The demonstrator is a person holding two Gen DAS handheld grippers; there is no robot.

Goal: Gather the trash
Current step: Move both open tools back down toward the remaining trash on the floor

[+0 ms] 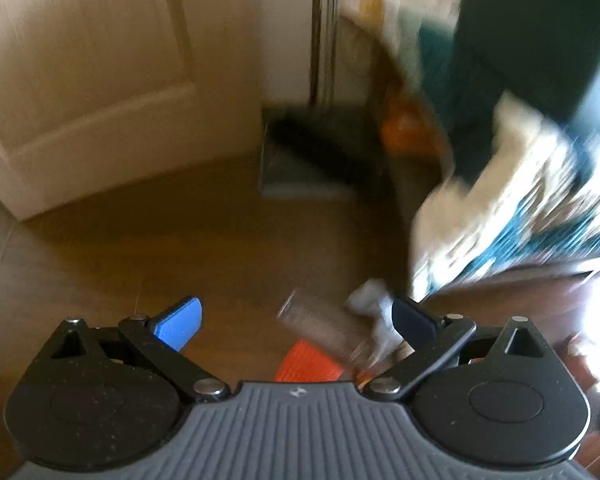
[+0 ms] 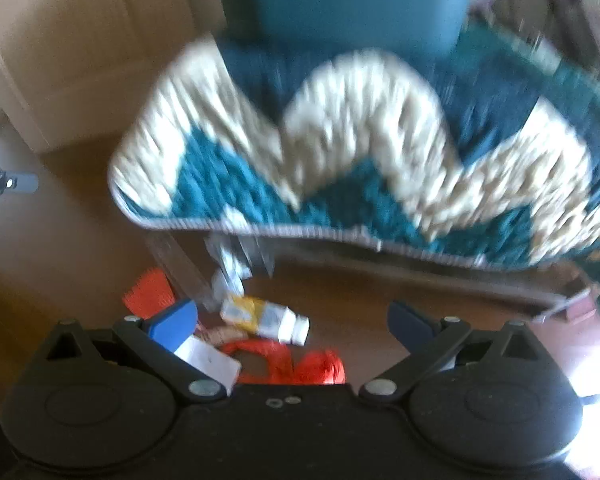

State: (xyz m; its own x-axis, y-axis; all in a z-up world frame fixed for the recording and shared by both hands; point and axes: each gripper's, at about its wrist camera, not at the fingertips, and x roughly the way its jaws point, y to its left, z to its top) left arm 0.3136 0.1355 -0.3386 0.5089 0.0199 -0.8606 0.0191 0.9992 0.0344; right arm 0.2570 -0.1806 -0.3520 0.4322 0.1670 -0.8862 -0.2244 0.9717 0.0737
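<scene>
Both views are blurred. In the left wrist view my left gripper (image 1: 296,320) is open above a wooden floor, with a clear plastic bottle (image 1: 324,330), crumpled white paper (image 1: 370,298) and an orange mesh piece (image 1: 308,366) on the floor beneath its fingers. My right gripper (image 2: 292,324) in the right wrist view is also open, over a litter pile: a small white and yellow bottle (image 2: 266,318), a white card (image 2: 208,360), an orange net bag (image 2: 300,364), an orange mesh piece (image 2: 148,292), a clear bottle (image 2: 180,264) and white scraps (image 2: 230,276). Nothing is held.
A teal and cream rug (image 2: 360,152) lies just beyond the litter, its edge raised over the floor. A teal bin (image 2: 364,4) stands behind it. A dustpan with brush (image 1: 320,152) and its pole lean by the cream door (image 1: 100,80). A dark cabinet (image 1: 540,40) is at right.
</scene>
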